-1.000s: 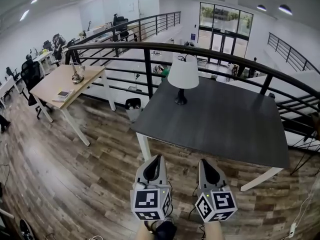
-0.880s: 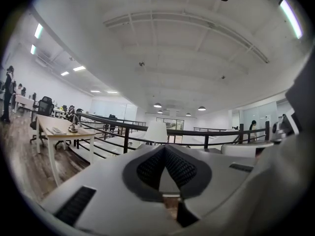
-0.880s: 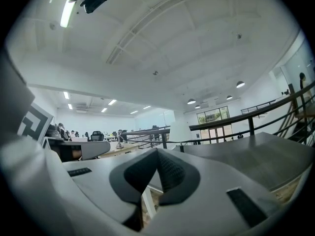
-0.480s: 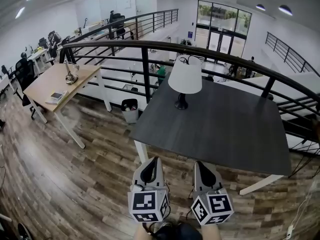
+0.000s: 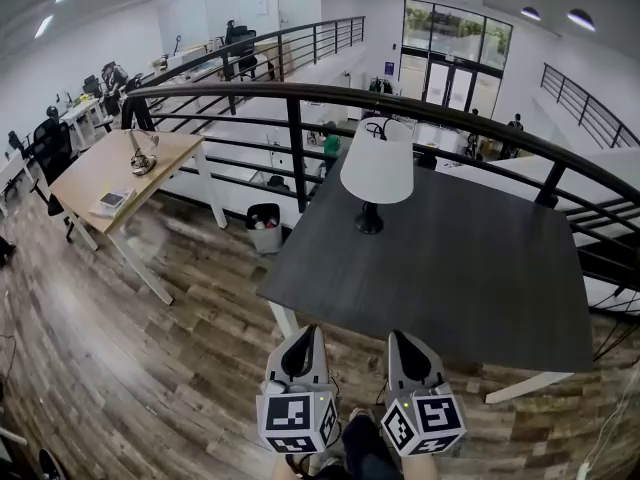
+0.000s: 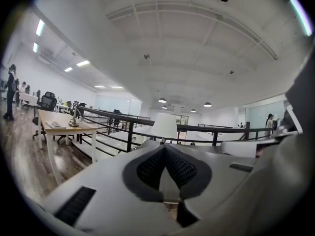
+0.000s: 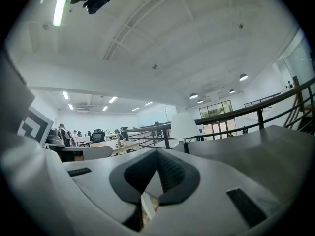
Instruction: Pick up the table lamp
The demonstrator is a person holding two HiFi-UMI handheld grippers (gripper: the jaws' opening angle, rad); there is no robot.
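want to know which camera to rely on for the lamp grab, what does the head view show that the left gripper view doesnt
Head view only: the table lamp from shade down to its black base, standing on the dark table, and a bin on the floor beside that table.

Left gripper view only: the left gripper from close up, its jaws closed together with nothing between them. The gripper body hides the lamp's base.

Both: the white lampshade, the black railing behind it and the light wooden desk off to the left.
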